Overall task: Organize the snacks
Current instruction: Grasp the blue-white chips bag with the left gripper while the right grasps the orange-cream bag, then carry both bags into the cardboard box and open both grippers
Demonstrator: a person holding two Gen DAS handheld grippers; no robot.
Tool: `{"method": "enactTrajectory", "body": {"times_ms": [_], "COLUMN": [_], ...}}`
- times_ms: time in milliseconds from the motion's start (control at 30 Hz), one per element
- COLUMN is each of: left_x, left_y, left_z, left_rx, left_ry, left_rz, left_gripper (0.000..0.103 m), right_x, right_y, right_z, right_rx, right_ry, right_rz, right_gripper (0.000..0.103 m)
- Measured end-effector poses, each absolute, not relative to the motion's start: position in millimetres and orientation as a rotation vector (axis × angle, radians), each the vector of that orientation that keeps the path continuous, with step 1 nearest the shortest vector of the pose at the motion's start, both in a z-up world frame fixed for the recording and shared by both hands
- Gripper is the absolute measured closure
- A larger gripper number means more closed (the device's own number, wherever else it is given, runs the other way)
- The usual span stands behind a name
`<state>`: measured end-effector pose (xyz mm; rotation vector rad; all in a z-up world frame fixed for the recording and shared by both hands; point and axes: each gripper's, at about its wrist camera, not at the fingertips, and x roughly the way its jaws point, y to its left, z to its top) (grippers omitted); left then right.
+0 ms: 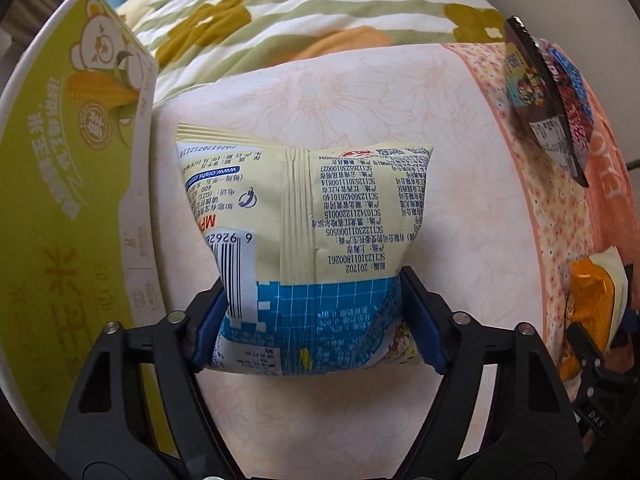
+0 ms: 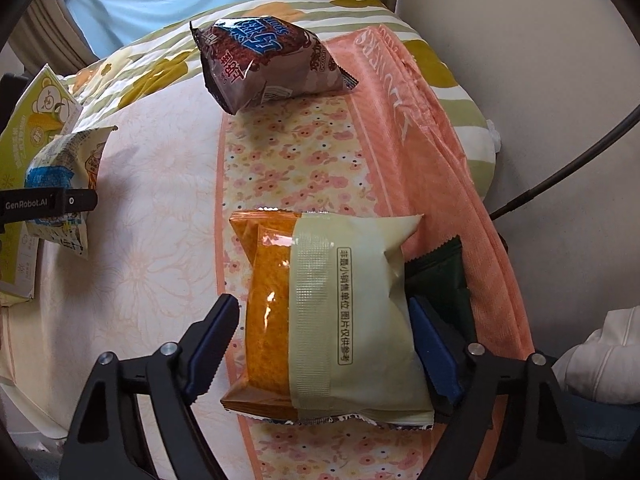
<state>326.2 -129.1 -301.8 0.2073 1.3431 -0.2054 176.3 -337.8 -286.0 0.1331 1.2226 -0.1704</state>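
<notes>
Tongs on my left [image 1: 316, 320] are clamped on the pale yellow snack bag [image 1: 308, 236], both blue pads [image 1: 212, 328] pressed into its sides at the blue-printed lower end, the packet pinched in at the waist with its back seam and barcode facing me. It sits over the cream floral sheet [image 1: 460, 160], just beside the green corn-print box [image 1: 68, 200] along my left edge. Beyond it lies the striped quilt with brown bears [image 1: 320, 12], and off to the right a dark brown chip bag [image 1: 548, 100] stands on the pink flowered cloth [image 1: 560, 240].

On my right, the tongs [image 2: 324, 340] straddle the orange and cream packet [image 2: 332, 320], which lies flat on the flowered cloth. I see the right-hand pad [image 2: 434, 352] against the packet's edge, while the left-hand pad [image 2: 212, 344] stands a little clear of it, so the jaws are fairly wide and not gripping. A dark green packet [image 2: 444, 272] pokes out from beneath its right side, against the folded coral towel [image 2: 432, 152]. Farther up, the brown chip bag [image 2: 268, 64] rests near the top of the flowered strip; at far left I see my other tongs holding the yellow bag [image 2: 64, 176] next to the green box [image 2: 36, 120]
</notes>
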Motion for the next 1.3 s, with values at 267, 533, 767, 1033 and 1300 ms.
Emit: {"method": "enactTrajectory", "body": {"times_ms": [267,533,767,1033,1300], "left_x": [312.5,286.7,269.4,239.7,230.5], "left_y": [-130.7,-136.9,-132.6,-97.1,-13.8], "left_z": [-288.2,-253.7,-212.2,-139.8,-83.0], "left_rx": [0.187,0.160,0.099,-0.001,-0.065], "left_ry": [1.316,1.253,1.179,1.048,0.918], "left_rz": [-0.247,-0.278,-0.276,-0.227,-0.118], "left_gripper": [0.038,0.038,0.038,0.038,0.038], "right_x": [181.1,173.8,169.9,178.0,206.1], "right_y": [-335.7,-337.1,-332.4,-305.5,-248.6], "right_z": [-288.1,-272.0,-235.7,-184.2,-131.6], "right_rx": [0.095,0.085,0.059,-0.021,-0.059], "right_ry": [1.224,1.181,1.098,0.978,0.858], "right_rz": [-0.167,-0.134,-0.077,0.080,0.255], "right_gripper": [0.029,0.041,0.042,0.042,0.042]}}
